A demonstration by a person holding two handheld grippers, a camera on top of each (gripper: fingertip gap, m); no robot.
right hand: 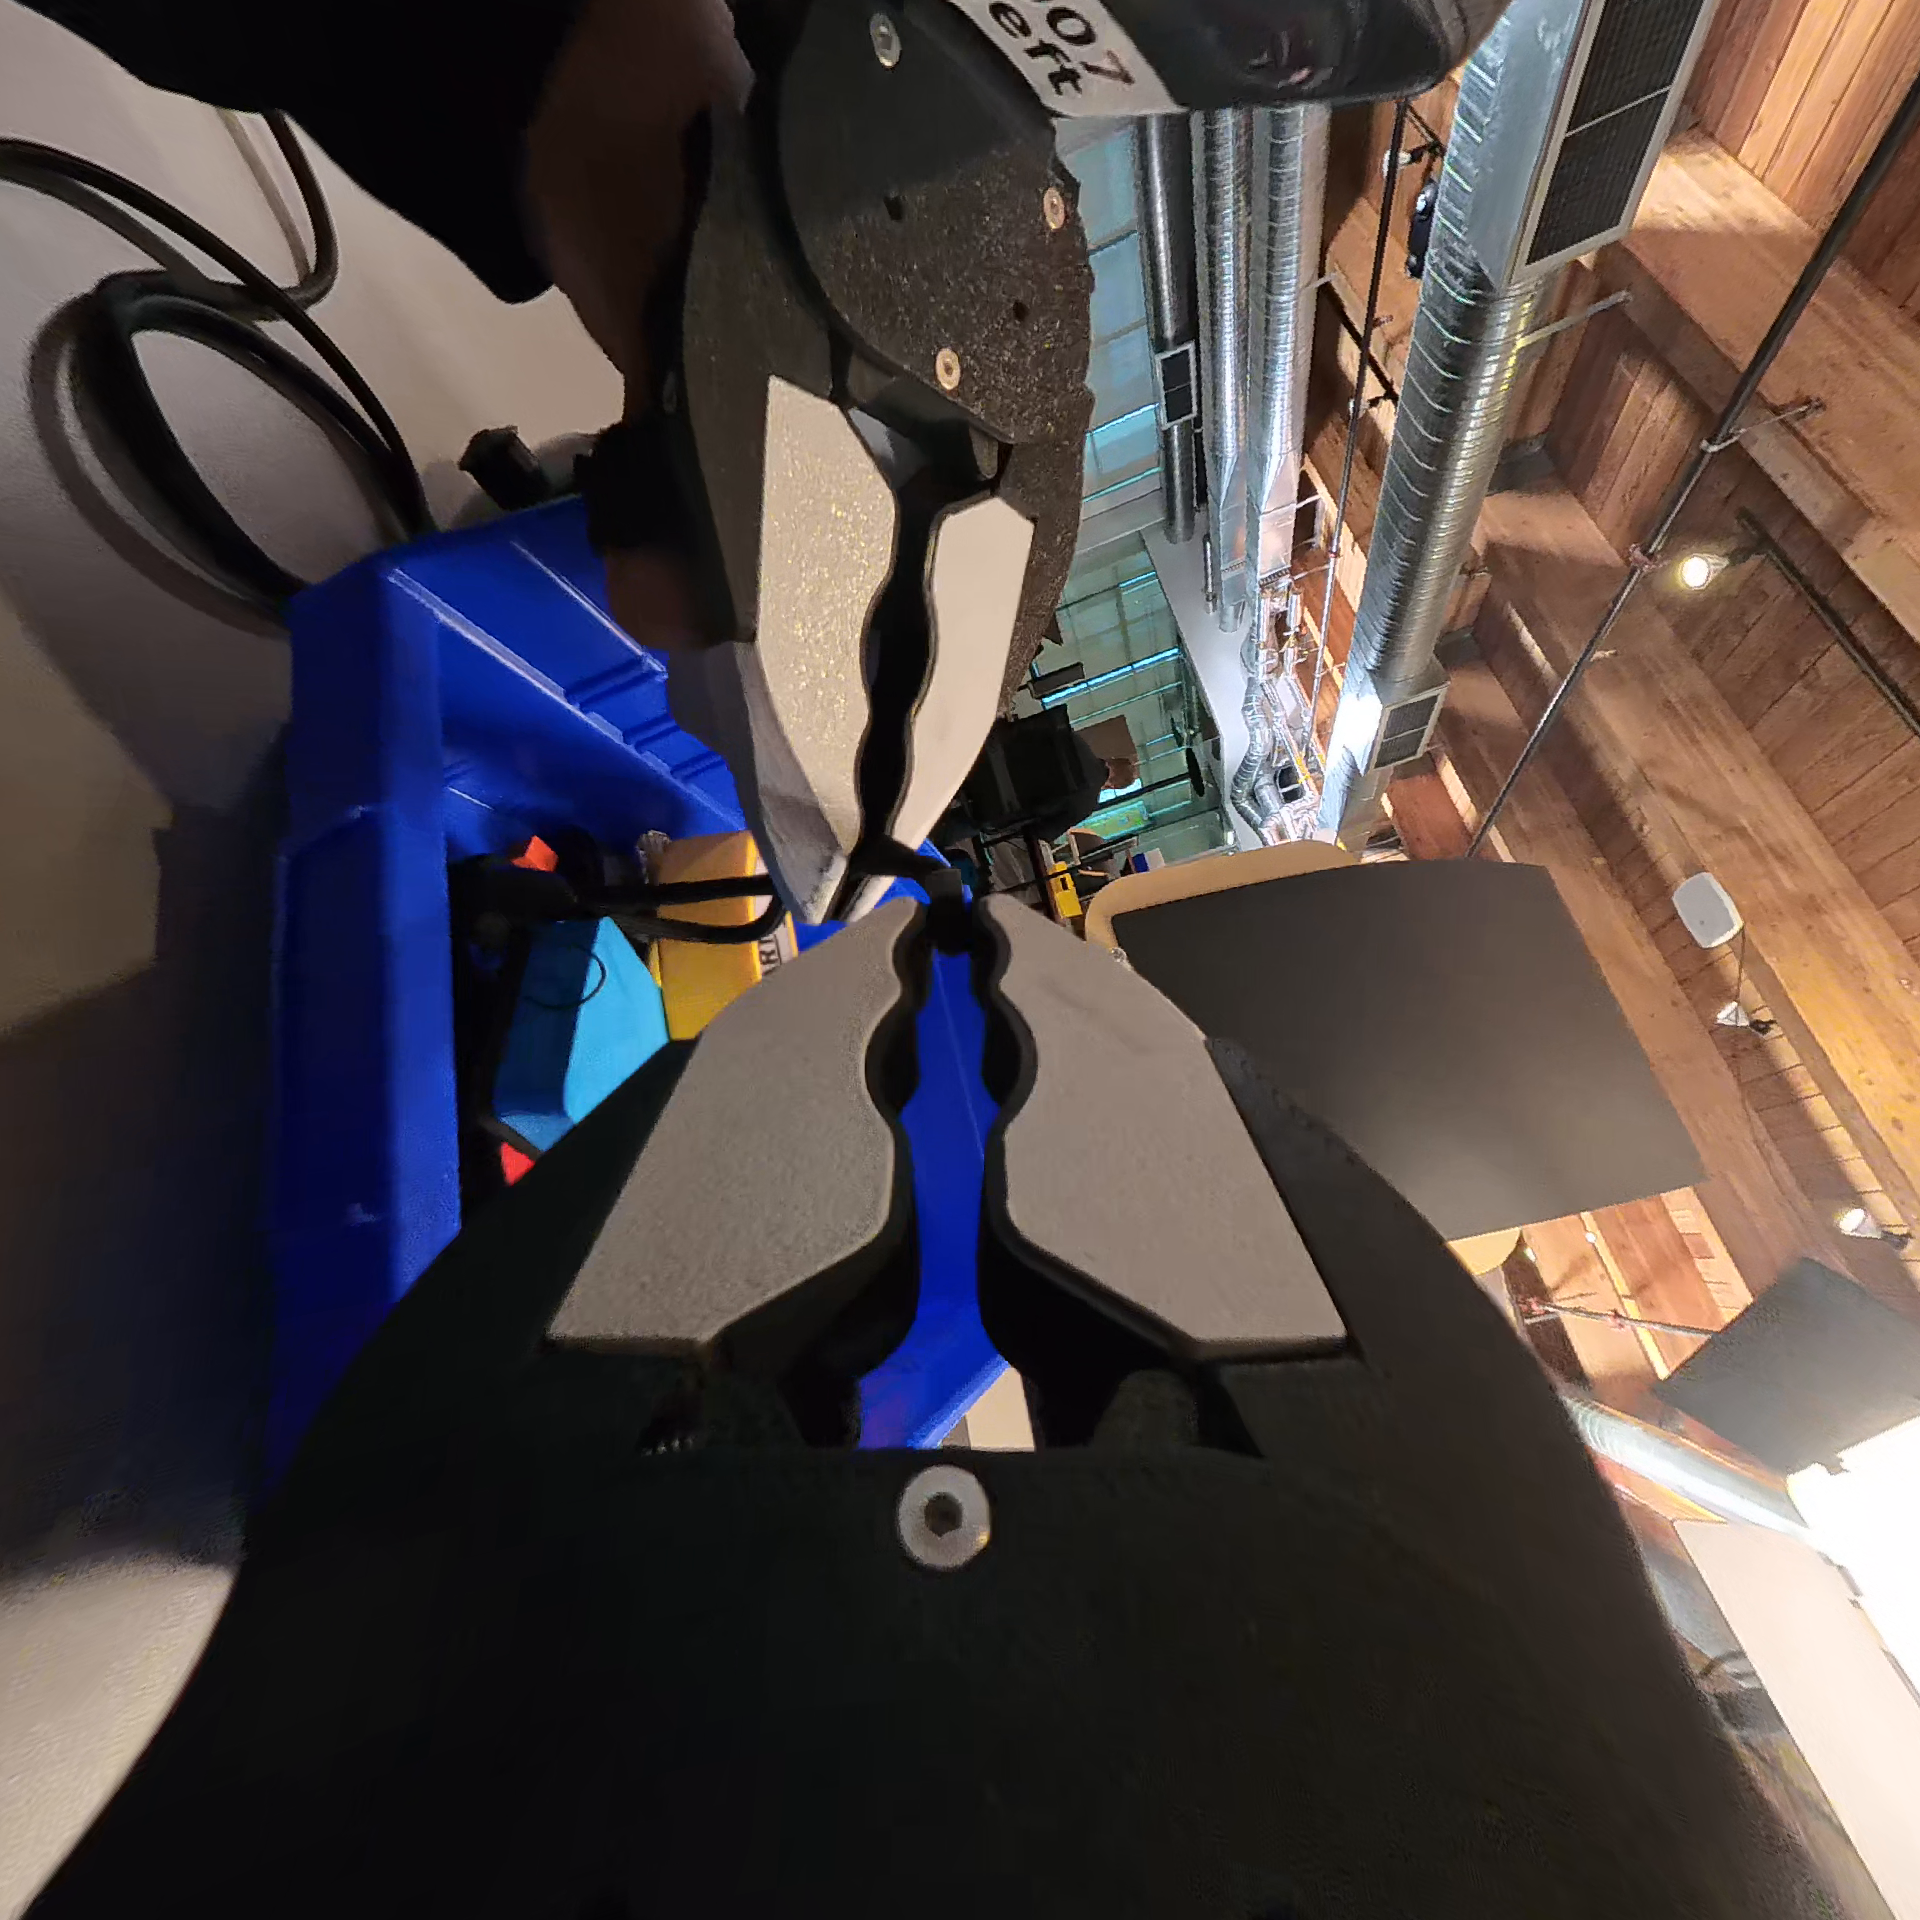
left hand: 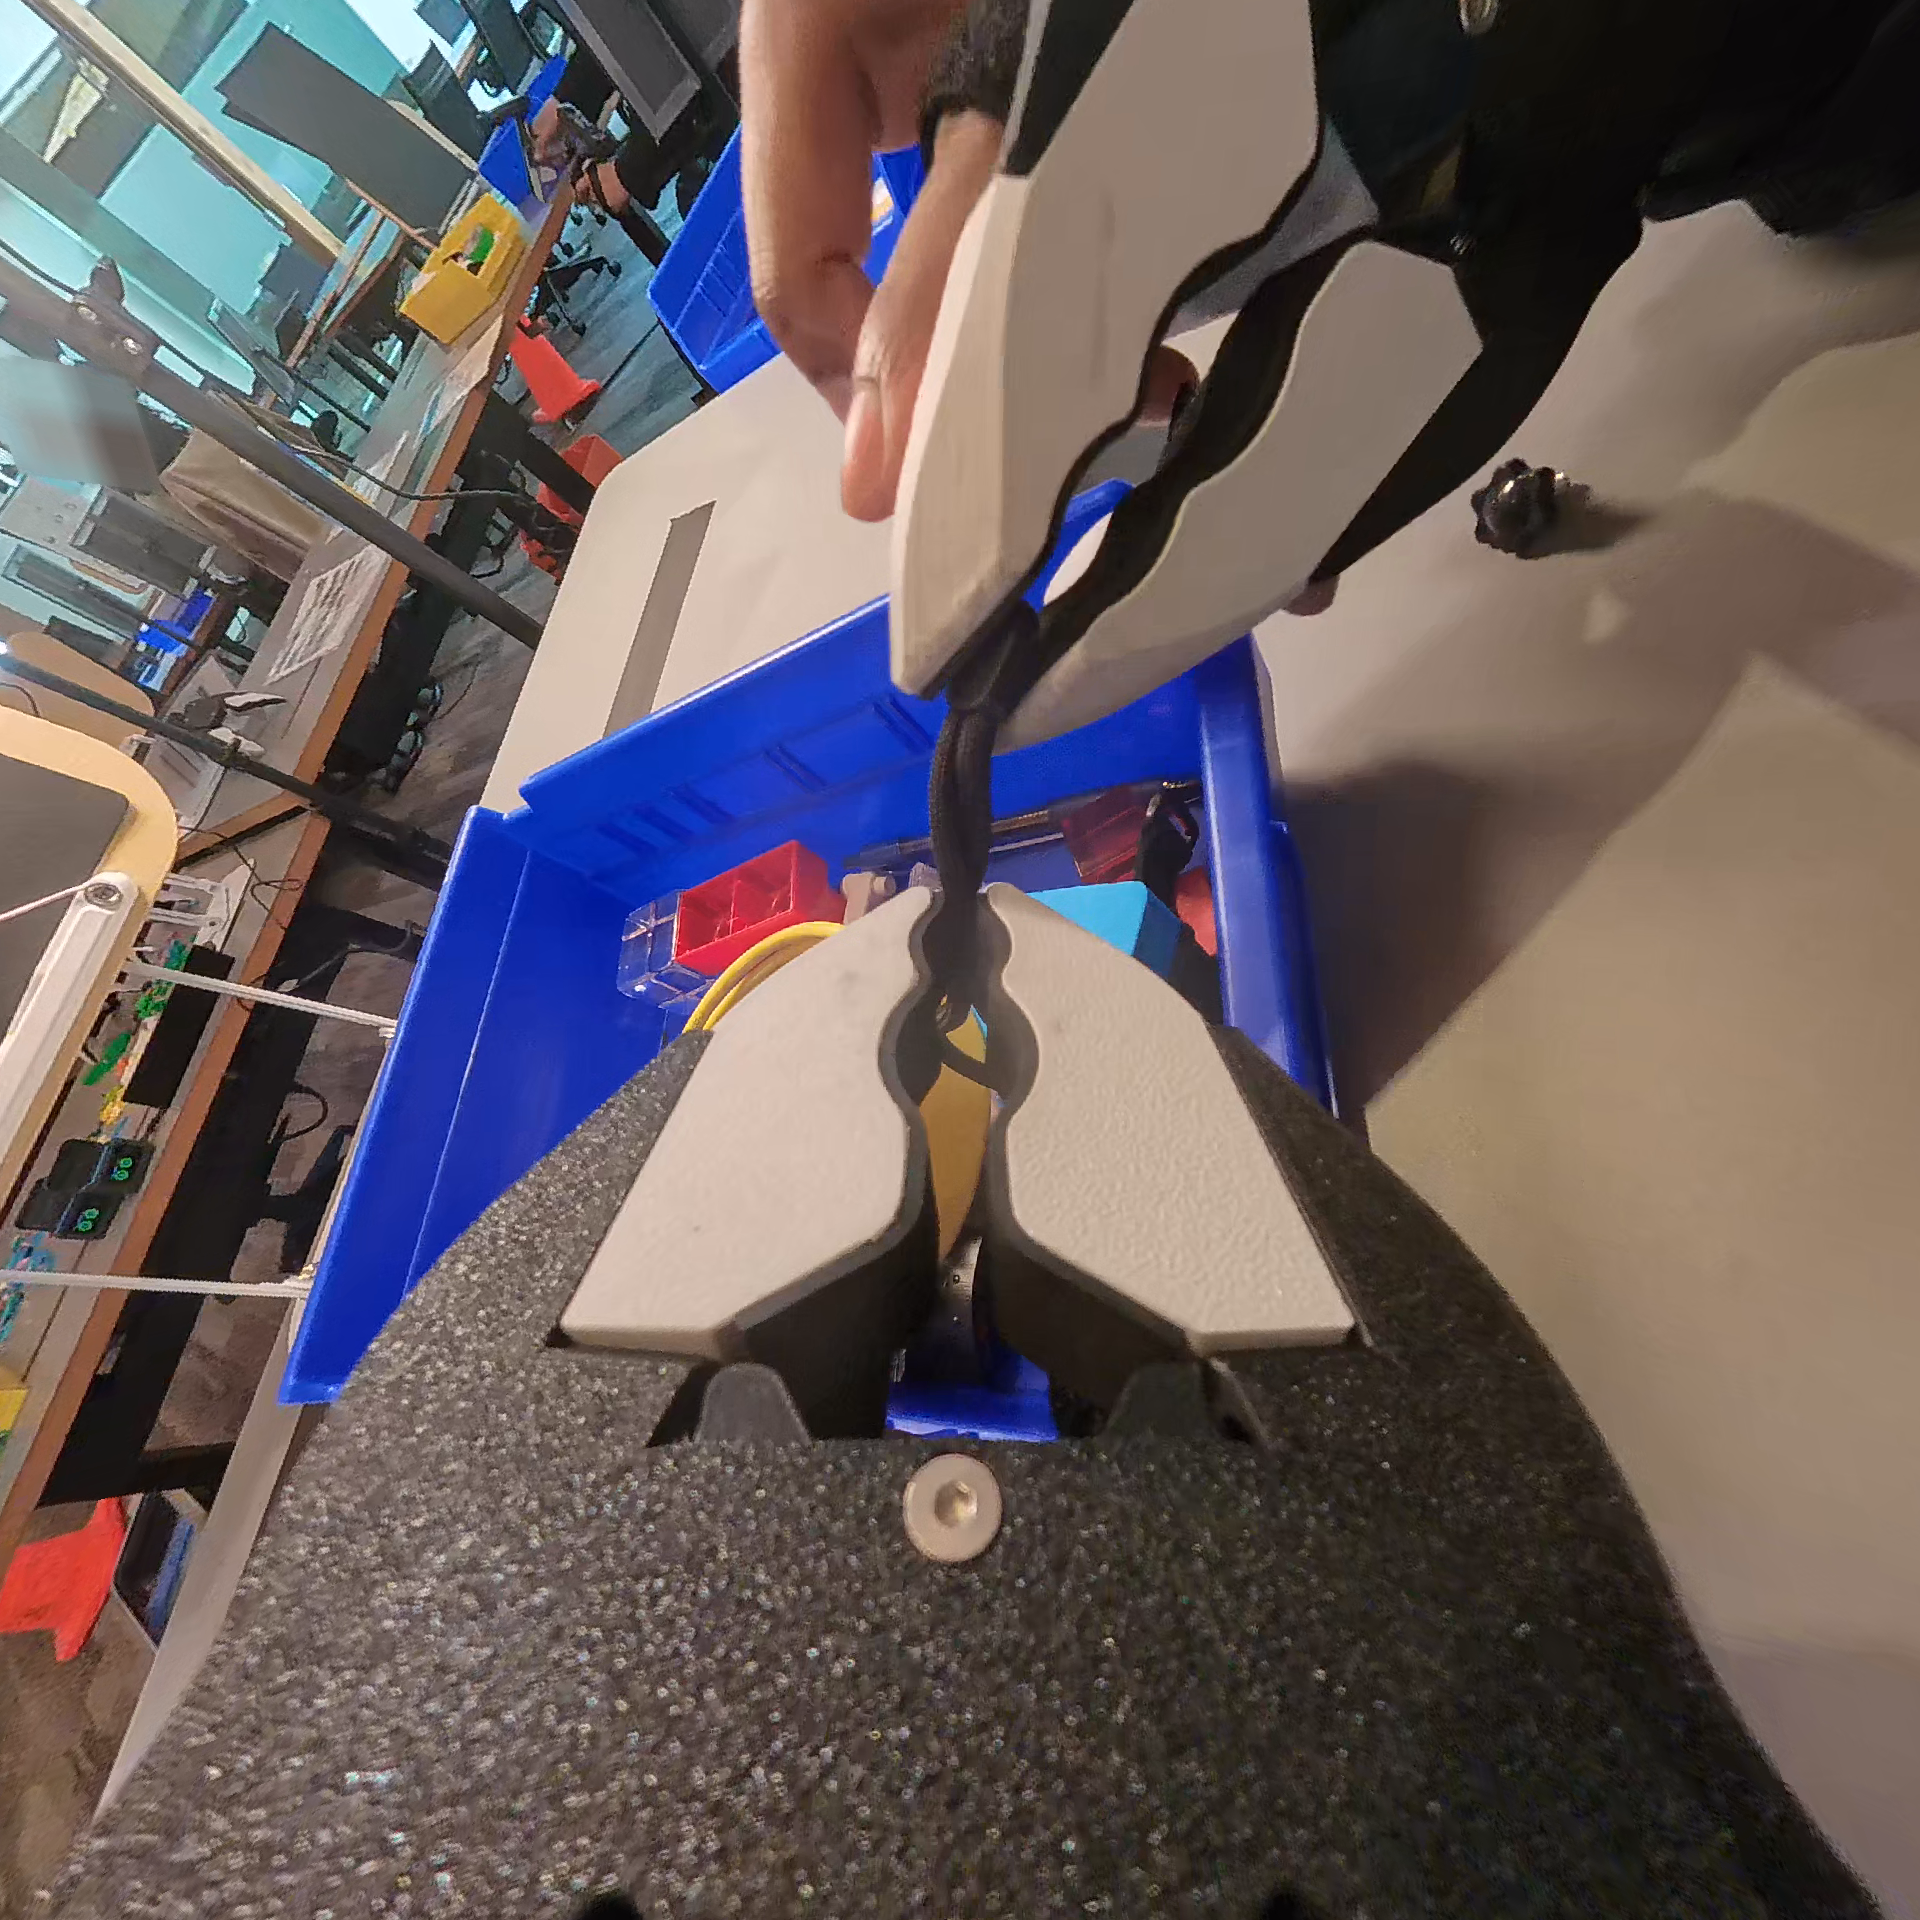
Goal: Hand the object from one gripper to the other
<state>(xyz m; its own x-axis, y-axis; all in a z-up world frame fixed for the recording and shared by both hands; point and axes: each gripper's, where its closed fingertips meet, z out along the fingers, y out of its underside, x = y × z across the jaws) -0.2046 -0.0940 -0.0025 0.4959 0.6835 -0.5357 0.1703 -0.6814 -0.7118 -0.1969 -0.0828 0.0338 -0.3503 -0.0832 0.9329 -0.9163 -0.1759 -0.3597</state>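
pinching black cord taut over blue bin: left gripper, right gripper.

We see a pale grey counter, long wood-edged desks with dark monitors at left, an orange cone on the grey floor, and overhead, wooden ceiling planks, silver ducts, a lit spotlight
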